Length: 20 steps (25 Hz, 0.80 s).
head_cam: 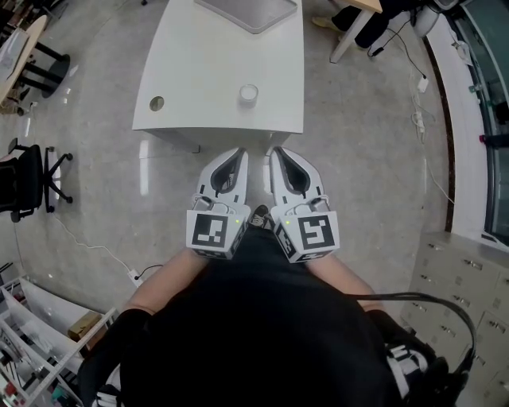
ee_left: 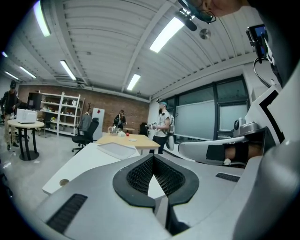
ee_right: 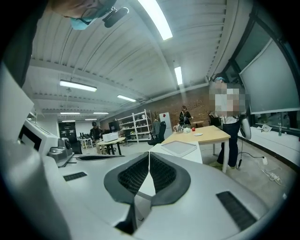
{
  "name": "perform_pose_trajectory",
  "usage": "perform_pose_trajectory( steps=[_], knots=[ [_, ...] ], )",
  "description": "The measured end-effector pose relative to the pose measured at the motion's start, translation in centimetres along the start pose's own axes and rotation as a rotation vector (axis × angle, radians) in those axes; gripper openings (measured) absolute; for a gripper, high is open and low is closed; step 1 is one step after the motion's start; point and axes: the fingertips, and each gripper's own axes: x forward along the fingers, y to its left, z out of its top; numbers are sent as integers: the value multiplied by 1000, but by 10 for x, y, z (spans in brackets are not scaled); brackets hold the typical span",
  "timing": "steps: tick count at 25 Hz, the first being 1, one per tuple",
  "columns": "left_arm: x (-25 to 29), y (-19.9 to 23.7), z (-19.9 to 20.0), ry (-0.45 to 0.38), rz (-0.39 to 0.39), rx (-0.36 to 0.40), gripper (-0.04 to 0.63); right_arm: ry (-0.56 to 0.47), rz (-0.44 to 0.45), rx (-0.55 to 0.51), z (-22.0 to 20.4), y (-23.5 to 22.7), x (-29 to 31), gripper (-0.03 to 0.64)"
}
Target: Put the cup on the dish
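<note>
Cup (head_cam: 249, 94) and grey dish (head_cam: 248, 12) stand apart on the white table (head_cam: 199, 71).
The left gripper (head_cam: 238, 155), short of the near edge, has its jaws pressed together on nothing. The cup, seemingly empty, sits by that edge, and the dish lies at the far edge. The right gripper (head_cam: 276, 153) is likewise closed and empty. Only the gripper views show a wooden table (ee_right: 206, 135) beyond.
</note>
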Motion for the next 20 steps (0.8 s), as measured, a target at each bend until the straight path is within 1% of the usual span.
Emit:
perform_pose_trajectory(
  steps=[5, 12, 15, 20],
  knots=[
    [30, 24, -2, 24, -14, 1, 6, 28, -23, 0, -2, -12, 31, 14],
    [76, 44, -5, 56, -82, -3, 6, 64, -48, 0, -5, -32, 80, 14],
    [94, 61, -4, 70, -95, -7, 6, 81, -55, 6, -8, -37, 104, 14],
    [128, 83, -16, 111, -124, -12, 6, 116, -59, 23, -22, -51, 144, 14]
  ],
)
